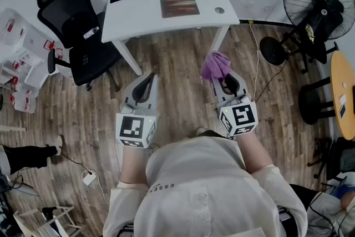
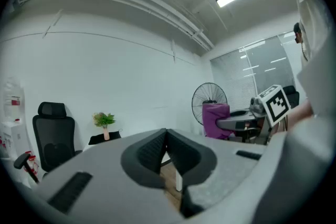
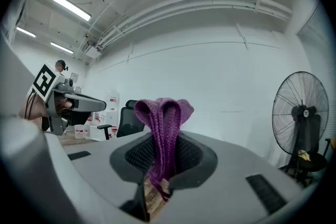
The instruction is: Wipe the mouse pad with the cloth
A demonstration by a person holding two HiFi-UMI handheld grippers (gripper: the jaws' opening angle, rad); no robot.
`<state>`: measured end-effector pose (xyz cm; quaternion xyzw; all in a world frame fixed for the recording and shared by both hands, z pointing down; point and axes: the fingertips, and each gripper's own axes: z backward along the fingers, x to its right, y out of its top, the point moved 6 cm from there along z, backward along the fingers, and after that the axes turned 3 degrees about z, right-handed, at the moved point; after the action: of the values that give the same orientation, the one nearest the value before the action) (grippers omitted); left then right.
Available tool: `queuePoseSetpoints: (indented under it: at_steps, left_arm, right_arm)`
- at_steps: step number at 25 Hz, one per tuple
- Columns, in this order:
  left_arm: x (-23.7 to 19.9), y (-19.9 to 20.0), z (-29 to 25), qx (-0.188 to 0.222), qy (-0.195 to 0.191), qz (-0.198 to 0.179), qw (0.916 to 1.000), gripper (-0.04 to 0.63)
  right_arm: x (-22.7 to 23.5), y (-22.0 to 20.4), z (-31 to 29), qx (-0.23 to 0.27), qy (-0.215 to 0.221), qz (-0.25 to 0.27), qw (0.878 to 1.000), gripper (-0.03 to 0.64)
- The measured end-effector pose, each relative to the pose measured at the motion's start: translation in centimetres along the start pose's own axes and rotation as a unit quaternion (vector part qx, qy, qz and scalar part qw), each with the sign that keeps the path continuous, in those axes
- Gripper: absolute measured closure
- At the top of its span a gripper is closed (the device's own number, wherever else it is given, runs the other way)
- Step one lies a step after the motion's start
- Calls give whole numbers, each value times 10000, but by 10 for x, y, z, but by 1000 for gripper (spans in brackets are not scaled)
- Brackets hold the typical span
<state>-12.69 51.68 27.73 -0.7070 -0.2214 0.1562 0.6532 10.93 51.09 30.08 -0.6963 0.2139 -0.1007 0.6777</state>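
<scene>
Wood floor [image 1: 183,83]; right gripper [image 1: 222,81] clamps purple cloth [image 1: 215,65]

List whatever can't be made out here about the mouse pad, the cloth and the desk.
- Mouse pad: in the head view, it is too small and far away to tell dirt or print.
- Cloth: in the right gripper view, the pinched part is hidden by the jaws shut on it.
- Round thing on the desk: in the head view, it is too small to name.
</scene>
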Motion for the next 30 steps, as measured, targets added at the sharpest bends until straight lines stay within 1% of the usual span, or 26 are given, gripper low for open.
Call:
queuePoseSetpoints:
  at_steps: [9, 13, 19, 25, 30]
  left_arm:
    - [-8, 0, 4, 15, 6, 3, 10000, 594]
    - [-9, -5, 3, -35, 2, 50, 10000, 594]
    - [-14, -15, -8, -151, 9, 127, 9998, 594]
    - [-25, -26, -46, -289, 127, 182, 9993, 594]
    - [-42, -23, -96, -340, 350, 153, 9987, 594]
  right_arm:
    - [-8, 2, -5, 14, 12, -1, 10000, 532]
    - [-7, -1, -4, 14, -50, -143, 9999, 531]
    - [0, -12, -15, -149, -35, -199, 9997, 531]
    - [24, -30, -51, -276, 120, -276, 9992, 531]
    - [61, -37, -106, -254, 359, -346, 9984, 531]
